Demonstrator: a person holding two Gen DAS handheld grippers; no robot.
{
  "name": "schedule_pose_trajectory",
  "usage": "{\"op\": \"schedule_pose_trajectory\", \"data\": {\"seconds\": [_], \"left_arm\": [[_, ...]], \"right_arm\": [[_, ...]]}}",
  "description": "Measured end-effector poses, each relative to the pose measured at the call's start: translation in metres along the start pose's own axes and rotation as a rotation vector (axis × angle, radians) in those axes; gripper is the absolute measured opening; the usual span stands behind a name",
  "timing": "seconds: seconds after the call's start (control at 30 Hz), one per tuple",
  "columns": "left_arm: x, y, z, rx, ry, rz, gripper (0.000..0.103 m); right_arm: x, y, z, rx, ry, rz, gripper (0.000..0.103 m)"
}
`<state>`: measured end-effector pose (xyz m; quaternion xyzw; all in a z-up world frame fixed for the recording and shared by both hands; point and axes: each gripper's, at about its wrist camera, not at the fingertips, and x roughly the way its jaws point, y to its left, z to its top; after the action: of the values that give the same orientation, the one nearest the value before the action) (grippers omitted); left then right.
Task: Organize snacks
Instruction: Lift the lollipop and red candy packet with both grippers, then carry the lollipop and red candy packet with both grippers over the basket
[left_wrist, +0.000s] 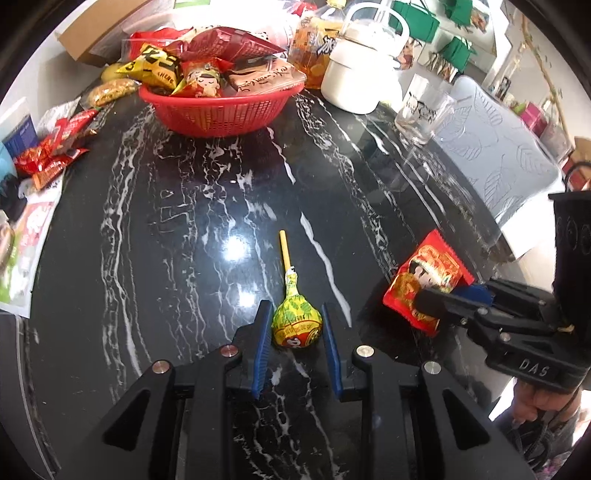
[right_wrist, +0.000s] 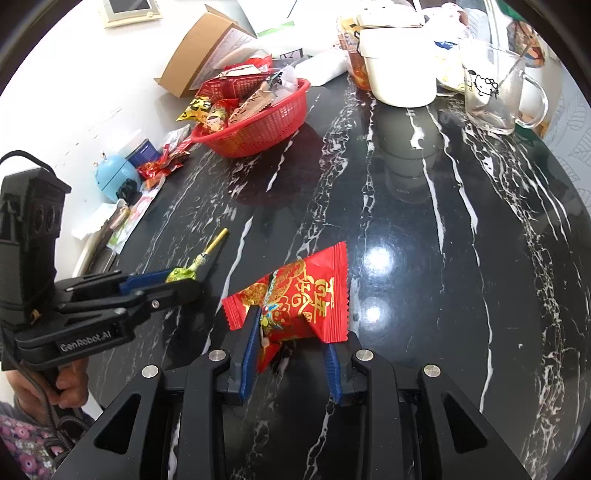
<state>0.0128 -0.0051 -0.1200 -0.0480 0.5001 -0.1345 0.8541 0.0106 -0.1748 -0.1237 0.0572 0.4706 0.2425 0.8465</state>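
A lollipop in a yellow-green wrapper (left_wrist: 296, 325) lies on the black marble table with its stick pointing away. My left gripper (left_wrist: 295, 325) is shut on its head; it also shows in the right wrist view (right_wrist: 177, 282). A red and gold snack packet (right_wrist: 299, 299) sits between the fingers of my right gripper (right_wrist: 286, 332), which is shut on it; the packet also shows in the left wrist view (left_wrist: 424, 284). A red basket (left_wrist: 221, 110) full of snack packets stands at the far side of the table, also in the right wrist view (right_wrist: 262, 129).
A white pot (left_wrist: 358, 74) and a glass mug (right_wrist: 495, 88) stand at the back right. Loose red packets (left_wrist: 55, 147) and papers lie along the left edge. A cardboard box (right_wrist: 199, 51) is behind the basket. A grey leaf-pattern cushion (left_wrist: 498, 162) is at right.
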Motion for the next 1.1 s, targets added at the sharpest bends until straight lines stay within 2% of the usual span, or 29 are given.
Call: {"op": "schedule_pose_trajectory", "data": {"seconds": [0.13, 0.23, 0.47, 0.8, 1.1], "left_arm": [[0.001, -0.007, -0.002, 0.051, -0.005, 0.044, 0.026], [0.001, -0.009, -0.003, 0.049, -0.017, 0.058, 0.026], [-0.003, -0.004, 0.000, 0.013, -0.017, 0.020, 0.026], [-0.033, -0.004, 0.021, 0.024, -0.108, 0.003, 0.026], [-0.056, 0.004, 0.050, 0.019, -0.213, 0.017, 0.026]], "right_arm": [[0.001, -0.001, 0.001, 0.007, 0.001, 0.006, 0.030], [0.001, -0.002, 0.001, 0.009, 0.000, 0.008, 0.030], [0.001, -0.002, 0.001, 0.012, -0.001, 0.010, 0.030], [-0.006, 0.006, 0.014, -0.034, -0.015, 0.026, 0.030], [-0.017, 0.023, 0.051, -0.121, -0.074, 0.031, 0.030]]}}
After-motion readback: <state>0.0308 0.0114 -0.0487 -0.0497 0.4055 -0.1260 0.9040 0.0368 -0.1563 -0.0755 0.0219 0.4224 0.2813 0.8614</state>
